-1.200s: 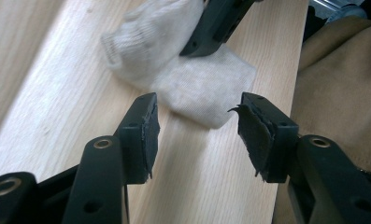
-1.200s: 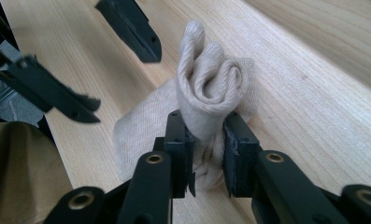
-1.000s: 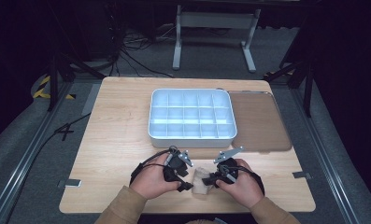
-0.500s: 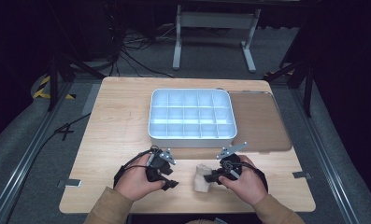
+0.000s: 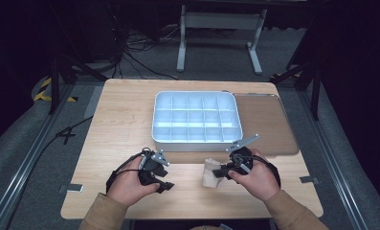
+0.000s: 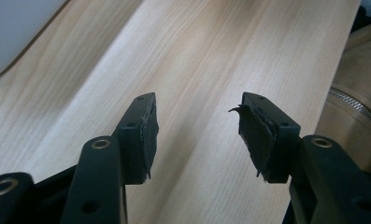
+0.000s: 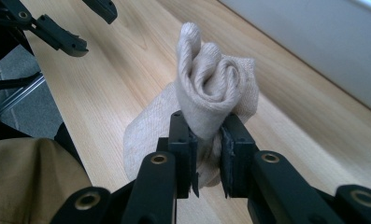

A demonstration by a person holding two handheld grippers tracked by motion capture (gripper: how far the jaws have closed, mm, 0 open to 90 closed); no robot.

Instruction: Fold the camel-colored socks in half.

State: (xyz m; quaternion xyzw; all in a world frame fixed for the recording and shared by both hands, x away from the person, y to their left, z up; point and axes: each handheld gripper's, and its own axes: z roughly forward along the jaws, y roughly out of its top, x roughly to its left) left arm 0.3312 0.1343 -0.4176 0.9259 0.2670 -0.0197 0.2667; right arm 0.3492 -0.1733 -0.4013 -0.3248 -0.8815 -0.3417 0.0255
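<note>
Right claw clamped on rolled beige sock, left claw wide open, empty, low over table.

no readable text, labels, numbers or signs anywhere

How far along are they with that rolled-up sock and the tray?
Done: the sock looks rolled into a bundle. In hand: the right gripper is clamped on it just above the table, while the left gripper is open and holds nothing. Left: every compartment of the tray looks empty, so the sock probably still has to go into one.
</note>
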